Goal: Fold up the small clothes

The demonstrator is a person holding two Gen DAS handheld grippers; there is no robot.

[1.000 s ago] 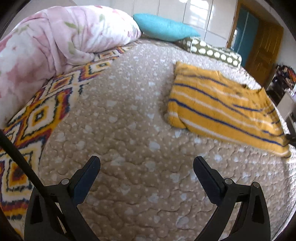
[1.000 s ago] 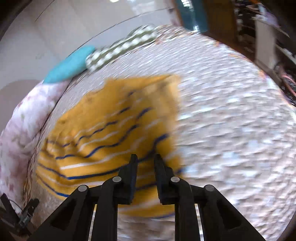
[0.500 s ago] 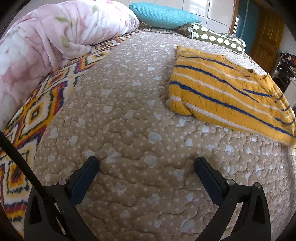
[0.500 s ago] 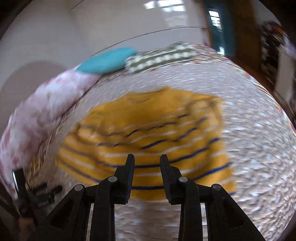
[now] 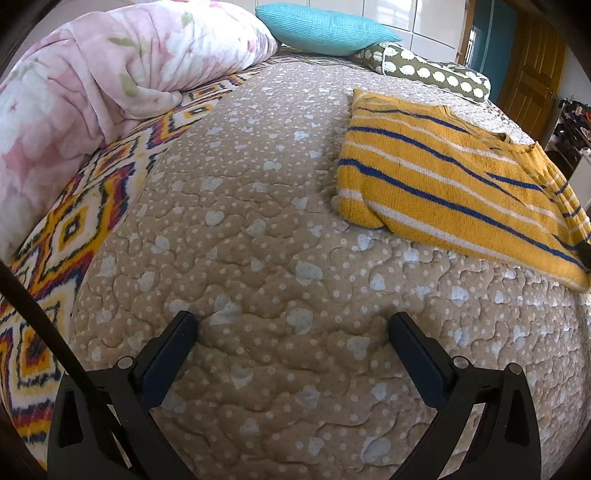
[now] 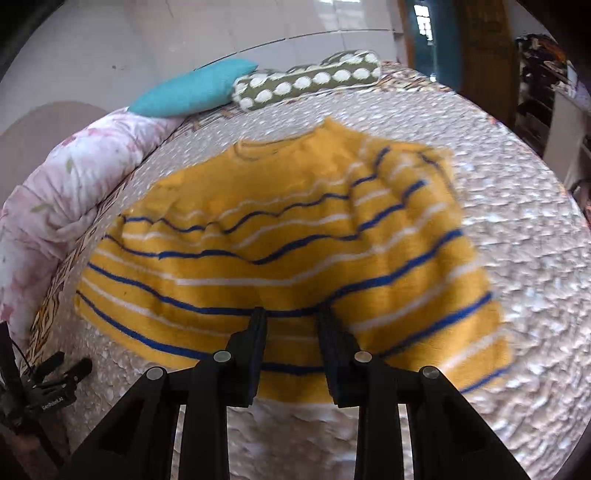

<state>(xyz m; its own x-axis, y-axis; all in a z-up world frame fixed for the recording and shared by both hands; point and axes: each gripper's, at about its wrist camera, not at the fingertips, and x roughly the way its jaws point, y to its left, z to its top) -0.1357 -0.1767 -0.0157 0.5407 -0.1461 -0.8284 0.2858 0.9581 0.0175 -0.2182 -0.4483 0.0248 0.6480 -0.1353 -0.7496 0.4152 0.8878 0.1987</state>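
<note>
A yellow sweater with blue and white stripes lies flat on the bed, on its beige quilted cover, at the right side of the left wrist view and well beyond the left tongs. Those tongs stand wide apart over bare quilt, holding nothing. In the right wrist view the right tongs hover above the near hem of the sweater with a narrow gap between their fingers, gripping nothing; the picture is blurred there. A pink floral duvet is bunched along the left edge of the bed over a patterned blanket. At the far end rest a teal pillow and a green spotted bolster.
</note>
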